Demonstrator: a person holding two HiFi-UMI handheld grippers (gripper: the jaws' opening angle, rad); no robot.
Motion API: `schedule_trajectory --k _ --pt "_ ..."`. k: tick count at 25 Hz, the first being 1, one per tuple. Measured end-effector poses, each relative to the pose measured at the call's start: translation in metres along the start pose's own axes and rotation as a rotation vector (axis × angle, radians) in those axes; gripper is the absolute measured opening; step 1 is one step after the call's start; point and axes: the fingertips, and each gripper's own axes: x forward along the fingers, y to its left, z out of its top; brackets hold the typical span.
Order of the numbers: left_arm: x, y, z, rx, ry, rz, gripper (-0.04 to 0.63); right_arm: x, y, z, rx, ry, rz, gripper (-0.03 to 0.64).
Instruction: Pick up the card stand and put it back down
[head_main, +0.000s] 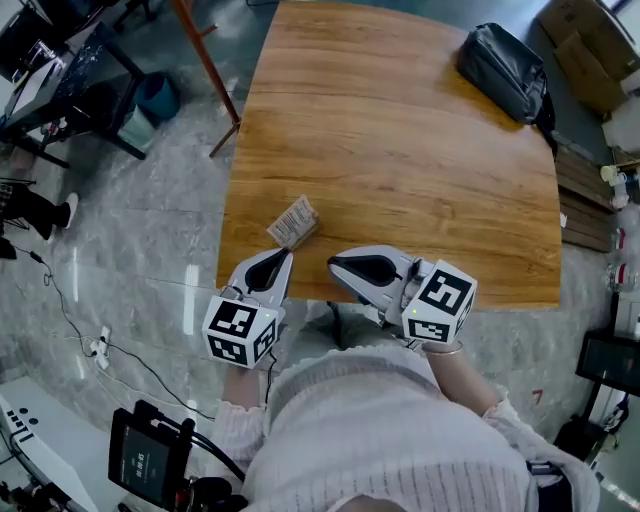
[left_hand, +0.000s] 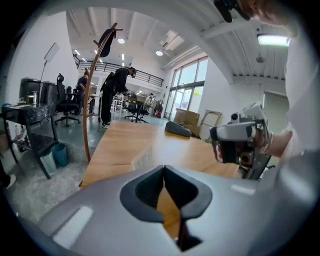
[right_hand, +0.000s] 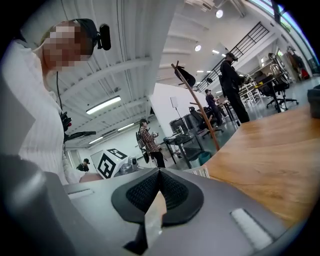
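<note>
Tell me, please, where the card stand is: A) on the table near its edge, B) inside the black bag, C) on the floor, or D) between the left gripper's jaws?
A: the card stand rests on the wooden table, just ahead of the shut left gripper.

Honey-brown table (head_main: 400, 150), long wood grain streaking across it. At seven o'clock on it sits the card stand (head_main: 294, 222), cream with fine dark print lines. Left gripper (head_main: 287, 256) and right gripper (head_main: 332, 263) are both silver-grey with black-lined jaws, and each marker cube (head_main: 240, 333) is patterned black on white. Black bag (head_main: 503, 72) at one o'clock. Grey marbled floor (head_main: 130, 240), teal bin (head_main: 158, 97), white ribbed sweater (head_main: 390, 430).
</note>
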Motion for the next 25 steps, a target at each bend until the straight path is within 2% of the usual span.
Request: schedule_trajectory --k 3,5,7,12,16,19,25 --pt "0.001 0.014 -0.013 -0.011 0.035 0.022 0.020 0.004 -0.010 -0.002 0.006 0.019 -0.017 0.000" --pt "0.003 0.023 -0.021 0.002 0.063 0.046 0.075 0.005 -0.015 -0.003 -0.002 0.034 -0.020 0.000" --pt "0.007 0.030 -0.028 0.016 0.086 0.063 0.100 0.007 -0.021 -0.005 0.004 0.042 -0.023 0.000" --pt "0.024 0.039 -0.039 0.002 0.135 0.065 0.186 0.013 -0.032 -0.016 0.034 0.062 -0.041 0.000" --pt "0.044 0.044 -0.051 0.070 0.198 0.067 0.245 0.017 -0.040 -0.021 0.042 0.075 -0.043 0.000" --pt "0.061 0.041 -0.061 0.105 0.244 0.045 0.252 0.016 -0.045 -0.024 0.043 0.082 -0.040 0.000" --pt "0.089 0.046 -0.079 0.095 0.278 0.048 0.287 0.019 -0.057 -0.034 0.116 0.065 -0.033 0.000"
